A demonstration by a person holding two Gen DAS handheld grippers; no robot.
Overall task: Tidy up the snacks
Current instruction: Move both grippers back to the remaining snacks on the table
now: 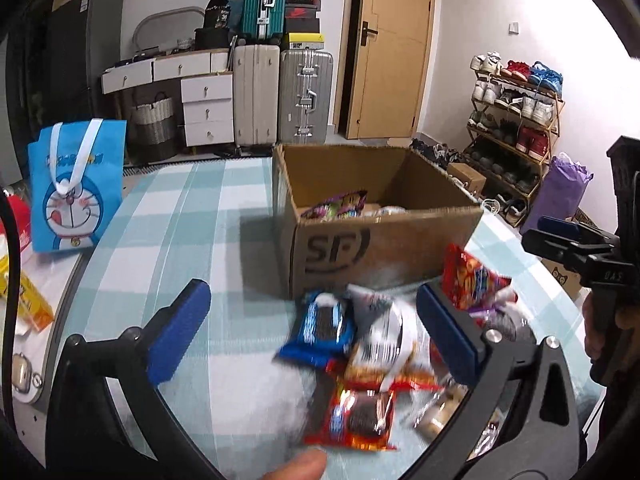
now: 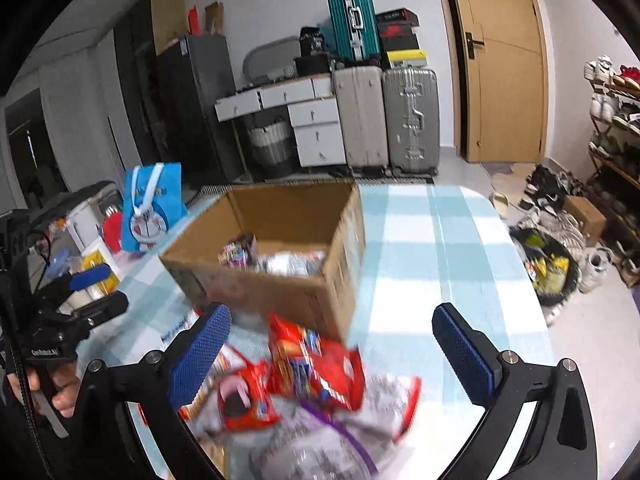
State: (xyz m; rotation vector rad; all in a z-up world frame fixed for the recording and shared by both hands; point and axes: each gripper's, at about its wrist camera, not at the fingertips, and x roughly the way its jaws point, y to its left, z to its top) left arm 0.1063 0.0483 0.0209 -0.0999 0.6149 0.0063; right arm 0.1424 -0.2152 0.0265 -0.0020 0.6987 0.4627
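Item: loose heap of foil snack packets (image 1: 384, 352) on the checked desk (image 1: 192, 216), lying between and just ahead of both hand-held grippers, short of the open brown cardboard box (image 1: 384, 240). Left hand-held gripper (image 1: 316, 336) and right hand-held gripper (image 2: 332, 352): jaws wide apart, nothing clamped. Neither is clearly nearer.

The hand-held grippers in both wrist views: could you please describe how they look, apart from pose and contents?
The left hand-held gripper and the right hand-held gripper match: black frames with curved arms, silver screws at the joints, and two fingers faced with blue textured pads. Seen from the right wrist, the left unit has a black pistol-style body with small white lettering and a dark cable alongside. A dark sleeve shows at the picture's edge.
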